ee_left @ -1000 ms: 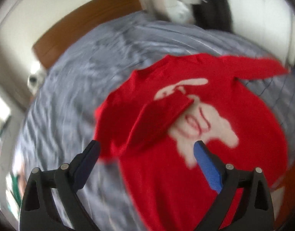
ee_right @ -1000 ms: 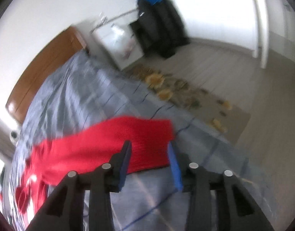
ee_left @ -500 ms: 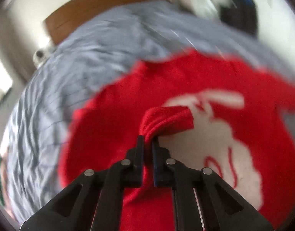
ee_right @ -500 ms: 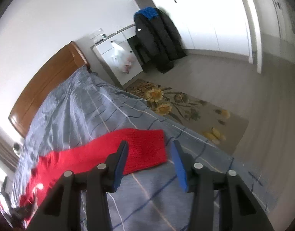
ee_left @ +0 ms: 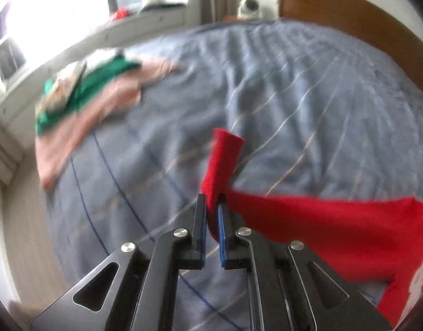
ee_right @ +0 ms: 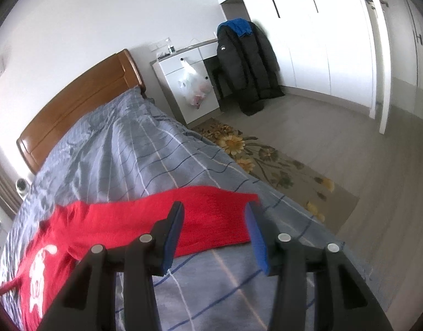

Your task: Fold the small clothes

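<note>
Left tool (ee_left: 210,207) pinches the knitted red sweater (ee_left: 321,220) sleeve.

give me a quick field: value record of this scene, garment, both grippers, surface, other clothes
garment: red sweater with a white graphic, lying on the bed
left gripper: shut on the sleeve cuff, which is lifted off the bedspread
right gripper: open, over the far sleeve that lies flat, not gripping it
surface: grey striped bedspread
other clothes: pink garment and green garment piled near the bed's edge
fold state: not yet folded
</note>
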The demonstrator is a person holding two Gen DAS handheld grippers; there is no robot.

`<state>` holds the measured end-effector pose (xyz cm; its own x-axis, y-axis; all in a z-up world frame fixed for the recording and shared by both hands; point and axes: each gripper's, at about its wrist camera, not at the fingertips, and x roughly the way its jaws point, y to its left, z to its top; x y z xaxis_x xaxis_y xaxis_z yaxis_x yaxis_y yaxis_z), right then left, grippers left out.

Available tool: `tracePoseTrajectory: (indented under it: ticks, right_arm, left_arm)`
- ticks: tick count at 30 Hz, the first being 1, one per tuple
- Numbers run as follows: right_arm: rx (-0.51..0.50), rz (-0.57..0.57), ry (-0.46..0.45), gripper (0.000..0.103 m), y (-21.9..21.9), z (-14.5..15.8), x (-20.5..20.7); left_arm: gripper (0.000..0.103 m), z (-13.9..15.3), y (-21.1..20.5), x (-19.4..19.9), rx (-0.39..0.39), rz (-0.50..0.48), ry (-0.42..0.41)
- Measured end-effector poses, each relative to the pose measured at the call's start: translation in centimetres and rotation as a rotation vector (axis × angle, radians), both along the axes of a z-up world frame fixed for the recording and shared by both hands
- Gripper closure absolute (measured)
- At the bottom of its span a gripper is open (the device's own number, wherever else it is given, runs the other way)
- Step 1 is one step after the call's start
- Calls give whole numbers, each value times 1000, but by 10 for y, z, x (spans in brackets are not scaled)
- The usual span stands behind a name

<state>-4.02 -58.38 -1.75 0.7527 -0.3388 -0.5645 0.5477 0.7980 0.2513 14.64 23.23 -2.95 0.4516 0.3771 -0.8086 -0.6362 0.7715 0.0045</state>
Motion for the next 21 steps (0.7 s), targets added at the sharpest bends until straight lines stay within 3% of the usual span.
tracePoseTrajectory:
  ticks: [6,11,15,21]
  right_arm:
    - [-50,21,42,57,14,-1,9]
    - [-68,21,57,57,16,-1,8]
    - [-29,0,39,57,9,-3,4]
    - [35,-58,32,57,-4,-7,0]
  left_arm:
    - [98,-40,-4,-7,-30,-7,36]
    - [97,-43,3,-10,-73,-10,9]
    - [97,-47,2,-10,-42,-20,3]
    - [97,-49,8,-10,-78,-6,-24]
